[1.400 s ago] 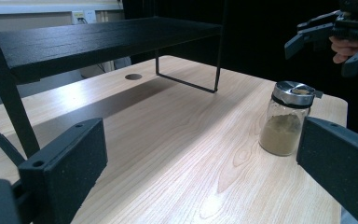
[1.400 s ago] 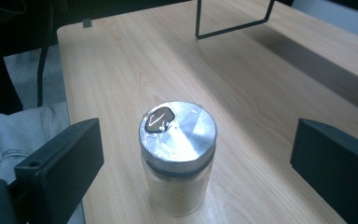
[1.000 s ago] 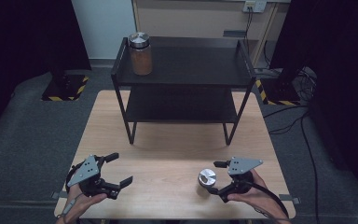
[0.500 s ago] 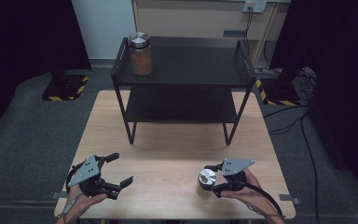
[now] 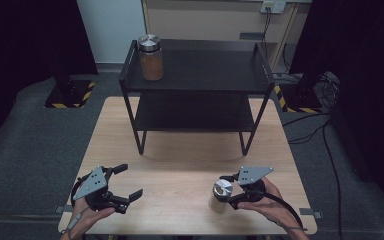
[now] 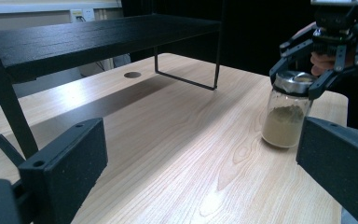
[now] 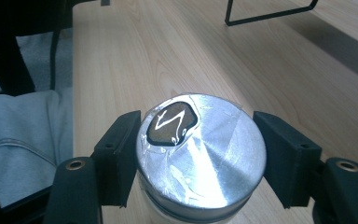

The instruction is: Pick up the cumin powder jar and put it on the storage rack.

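A: What had changed since a second before?

B: The right gripper (image 5: 228,192) had slid in from just beside the jar (image 5: 221,196) and its jaws had just been closing around the silver lid (image 7: 200,149). They were now clamped on it from both sides, so I'd judge the grasp made and the lift the next step.

A: And where was the jar?

B: Standing upright on the table (image 5: 180,165), at the near right, well in front of the black shelf (image 5: 195,75). The left gripper (image 5: 125,181) hung over the table to the jar's left, jaws spread, holding nothing.

A: Did the views differ?

B: The right gripper view showed the pads pressed to the lid's rim and a dark torn patch on the lid. The left gripper view showed tan powder filling the jar's lower half. The high view alone took in a second jar (image 5: 150,57), orange inside, on the shelf's top left corner.
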`<state>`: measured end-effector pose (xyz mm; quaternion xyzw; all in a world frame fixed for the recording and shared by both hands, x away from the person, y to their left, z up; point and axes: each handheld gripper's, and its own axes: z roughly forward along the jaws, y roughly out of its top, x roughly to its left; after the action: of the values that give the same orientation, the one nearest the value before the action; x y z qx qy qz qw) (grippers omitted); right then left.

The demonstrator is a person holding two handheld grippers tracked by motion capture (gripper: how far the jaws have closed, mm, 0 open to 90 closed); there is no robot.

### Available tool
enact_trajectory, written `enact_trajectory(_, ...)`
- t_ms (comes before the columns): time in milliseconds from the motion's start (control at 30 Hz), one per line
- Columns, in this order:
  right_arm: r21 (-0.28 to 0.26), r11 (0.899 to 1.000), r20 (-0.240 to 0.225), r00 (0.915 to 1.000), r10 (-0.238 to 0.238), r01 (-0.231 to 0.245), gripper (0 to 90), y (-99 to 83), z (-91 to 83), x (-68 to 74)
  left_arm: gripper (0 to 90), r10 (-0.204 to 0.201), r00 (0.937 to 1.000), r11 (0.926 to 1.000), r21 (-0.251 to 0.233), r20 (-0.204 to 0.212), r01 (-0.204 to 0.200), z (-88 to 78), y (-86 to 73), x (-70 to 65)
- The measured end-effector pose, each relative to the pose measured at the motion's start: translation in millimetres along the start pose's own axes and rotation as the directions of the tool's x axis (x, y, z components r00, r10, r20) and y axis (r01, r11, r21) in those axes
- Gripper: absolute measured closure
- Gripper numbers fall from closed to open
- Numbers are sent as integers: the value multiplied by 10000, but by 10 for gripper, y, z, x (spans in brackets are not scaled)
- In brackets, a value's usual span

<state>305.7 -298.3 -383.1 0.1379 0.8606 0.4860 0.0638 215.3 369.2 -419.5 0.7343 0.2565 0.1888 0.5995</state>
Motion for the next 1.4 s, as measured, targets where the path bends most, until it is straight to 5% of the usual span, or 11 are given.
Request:
enact_trajectory(600,252,9975,-854,9943,-644,668,354,851,-297,-231,8,-121,9999,9999,13,65,121,11,-5,8)
enact_trajectory(1133,315,9946,-760,9925,-959,985,354,1732,-708,-341,8,-195,9997,9998,-57,149,196,13,-15,21)
enact_trajectory(1400,267,9961,-253,9962,-833,839,354,2222,-951,-376,8,-202,9996,9997,-108,194,204,5,-17,30)
